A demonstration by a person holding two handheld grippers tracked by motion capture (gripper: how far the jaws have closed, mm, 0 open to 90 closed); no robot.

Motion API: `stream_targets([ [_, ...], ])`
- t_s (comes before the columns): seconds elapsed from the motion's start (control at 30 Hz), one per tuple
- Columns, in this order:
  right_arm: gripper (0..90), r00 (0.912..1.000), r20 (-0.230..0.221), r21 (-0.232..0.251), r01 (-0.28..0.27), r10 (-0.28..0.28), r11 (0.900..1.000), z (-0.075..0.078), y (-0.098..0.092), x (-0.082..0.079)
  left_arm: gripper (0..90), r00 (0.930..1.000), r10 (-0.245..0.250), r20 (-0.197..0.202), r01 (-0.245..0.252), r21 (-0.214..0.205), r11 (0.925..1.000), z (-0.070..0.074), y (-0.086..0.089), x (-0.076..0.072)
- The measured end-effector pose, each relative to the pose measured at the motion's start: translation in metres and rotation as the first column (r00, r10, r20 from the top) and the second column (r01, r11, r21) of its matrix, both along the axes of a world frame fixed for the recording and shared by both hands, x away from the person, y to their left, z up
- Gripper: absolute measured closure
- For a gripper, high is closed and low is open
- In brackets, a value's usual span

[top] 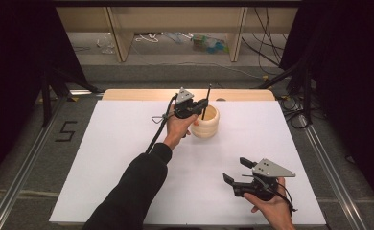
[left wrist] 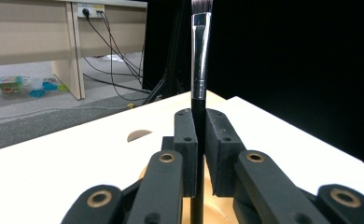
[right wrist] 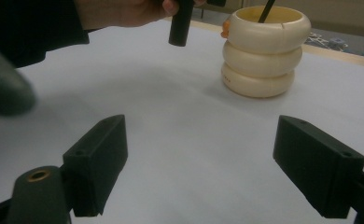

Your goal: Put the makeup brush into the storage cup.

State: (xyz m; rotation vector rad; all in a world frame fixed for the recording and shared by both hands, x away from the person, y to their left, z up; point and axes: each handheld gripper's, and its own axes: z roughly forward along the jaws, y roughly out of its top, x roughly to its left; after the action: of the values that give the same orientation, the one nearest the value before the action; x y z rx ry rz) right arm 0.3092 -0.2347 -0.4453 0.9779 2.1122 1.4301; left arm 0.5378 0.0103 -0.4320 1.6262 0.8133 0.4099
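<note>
Near the far edge of the white table, about midway along it, the left gripper holds a makeup brush upright over a cream ribbed pot. Its jaws are clamped together on the brush's black handle. The brush's long axis runs straight up and down, bristles at the top, and its lower end dips into the pot's open mouth, so the coming move looks to turn on a straight descent along that axis, then a release.

At the near right corner of the table, the right gripper rests in the person's right hand, jaws wide apart with nothing between them, well apart from the pot. The left hand is plainly the nearer one.

From the left gripper view, the brush shows its silver ferrule and dark bristles rising above the jaws, with the pot's rim just beneath. From the right gripper view, the pot shows its three stacked rings in side profile, and the handle slants into its mouth
</note>
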Motion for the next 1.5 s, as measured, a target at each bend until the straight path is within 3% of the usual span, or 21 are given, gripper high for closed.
stream_targets([
  [0.3, 18.9, 1.0, -0.001, -0.018, 0.001, -0.001, 0.9998, 0.001, -0.002, 0.0, 70.4, 1.0, 0.008, -0.001, -0.008, 0.018, 0.9998, 0.007, 0.006, -0.001],
  [0.33, 18.9, 1.0, 0.005, -0.002, 0.001, -0.001, 1.0, 0.0, -0.001, 0.001, 69.0, 1.0, 0.007, 0.002, -0.007, 0.021, 0.9998, 0.008, 0.008, -0.001],
  [0.47, 18.9, 0.9999, -0.01, -0.015, 0.002, -0.002, 0.9999, 0.001, -0.001, -0.001, 60.8, 0.9995, 0.009, -0.029, -0.008, 0.022, 0.9997, 0.014, 0.015, -0.001],
  [0.5, 18.9, 0.9999, 0.012, -0.004, 0.002, -0.002, 1.0, 0.0, 0.0, 0.001, 59.8, 0.9996, 0.003, -0.027, -0.002, 0.033, 0.9995, 0.015, 0.016, -0.002],
  [0.6, 18.9, 1.0, -0.003, 0.0, 0.003, -0.003, 1.0, 0.0, 0.0, 0.0, 55.4, 0.9998, -0.011, -0.019, 0.012, 0.054, 0.9985, 0.017, 0.021, -0.004],
  [0.63, 18.9, 0.9998, 0.018, -0.006, 0.005, -0.004, 1.0, 0.0, -0.001, 0.001, 53.1, 0.9998, -0.013, -0.014, 0.014, 0.067, 0.9977, 0.018, 0.023, -0.005],
  [0.67, 18.9, 1.0, 0.001, -0.024, 0.006, -0.006, 0.9997, 0.001, -0.002, 0.0, 51.2, 0.9998, -0.015, -0.01, 0.016, 0.073, 0.9972, 0.019, 0.024, -0.006],
  [0.73, 18.9, 0.9997, 0.023, 0.004, 0.004, -0.004, 1.0, -0.001, -0.001, 0.002, 49.5, 0.9994, -0.031, -0.015, 0.032, 0.067, 0.9972, 0.02, 0.027, -0.01],
  [0.83, 18.9, 0.9998, 0.02, 0.0, 0.004, -0.004, 1.0, -0.001, -0.001, 0.001, 47.4, 0.9982, -0.056, -0.02, 0.058, 0.057, 0.9967, 0.022, 0.033, -0.017],
  [0.87, 18.9, 0.9999, 0.006, -0.021, 0.008, -0.008, 0.9997, 0.001, -0.002, 0.0, 46.9, 0.9978, -0.062, -0.024, 0.064, 0.058, 0.9963, 0.023, 0.035, -0.019],
  [0.9, 18.8, 0.9998, 0.019, -0.005, 0.005, -0.005, 1.0, 0.0, -0.001, 0.001, 46.3, 0.9977, -0.065, -0.02, 0.066, 0.06, 0.996, 0.023, 0.037, -0.022],
  [1.07, 18.9, 0.9999, 0.007, -0.021, 0.01, -0.01, 0.9997, 0.001, -0.002, 0.0, 42.7, 0.996, -0.087, -0.018, 0.088, 0.076, 0.9932, 0.027, 0.045, -0.036],
  [1.2, 18.9, 0.9999, 0.007, -0.022, 0.01, -0.009, 0.9997, 0.001, -0.002, 0.0, 38.8, 0.9919, -0.118, -0.047, 0.12, 0.025, 0.9925, 0.028, 0.054, -0.045],
  [1.27, 18.9, 0.9999, 0.005, -0.023, 0.011, -0.011, 0.9997, 0.001, -0.002, 0.0, 37.3, 0.9906, -0.128, -0.047, 0.13, 0.027, 0.9912, 0.027, 0.058, -0.049],
  [1.33, 18.9, 1.0, 0.0, 0.012, 0.003, -0.003, 0.9999, -0.001, 0.0, 0.001, 36.4, 0.9889, -0.143, -0.041, 0.144, 0.045, 0.9885, 0.023, 0.062, -0.054],
  [1.5, 18.9, 0.9998, -0.013, -0.019, 0.011, -0.011, 0.9998, 0.001, -0.001, 0.0, 32.1, 0.9858, -0.152, -0.07, 0.158, 0.074, 0.9847, 0.017, 0.065, -0.058],
])
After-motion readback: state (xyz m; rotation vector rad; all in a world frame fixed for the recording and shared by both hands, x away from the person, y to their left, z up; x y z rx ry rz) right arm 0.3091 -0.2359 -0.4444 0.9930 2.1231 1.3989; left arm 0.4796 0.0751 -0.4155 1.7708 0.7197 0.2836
